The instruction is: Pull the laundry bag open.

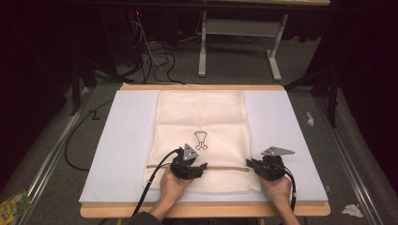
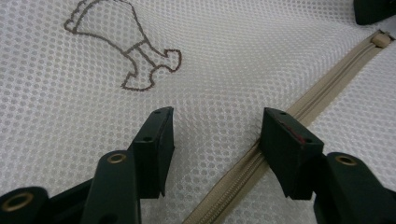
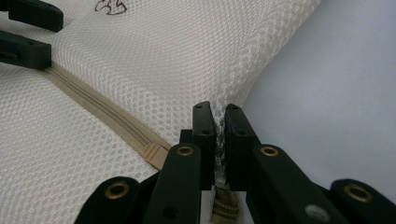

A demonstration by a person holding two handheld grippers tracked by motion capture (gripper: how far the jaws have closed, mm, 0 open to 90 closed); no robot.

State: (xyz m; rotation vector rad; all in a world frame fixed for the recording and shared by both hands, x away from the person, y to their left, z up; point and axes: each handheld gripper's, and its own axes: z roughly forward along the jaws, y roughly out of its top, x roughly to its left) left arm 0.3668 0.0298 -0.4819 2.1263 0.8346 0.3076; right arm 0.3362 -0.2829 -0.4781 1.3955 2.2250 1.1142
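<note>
Right gripper [image 3: 220, 122] clenched on mesh laundry bag [image 1: 202, 112] at right edge, beside zipper [image 2: 299, 109] end. Left gripper [image 2: 217, 135] released, jaws straddling zipper mid-frame. White pad [image 1: 126, 136] bare either side.

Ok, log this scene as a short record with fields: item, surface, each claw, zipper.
item: cream mesh laundry bag with a small brown outline print, lying flat
surface: pale foam mat on a wooden table
left claw: open, jaws straddling the mesh beside the zipper, gripping nothing
right claw: shut on a pinch of mesh at the bag's edge, near the zipper's end
zipper: tan, running across the bag, looks closed
</note>
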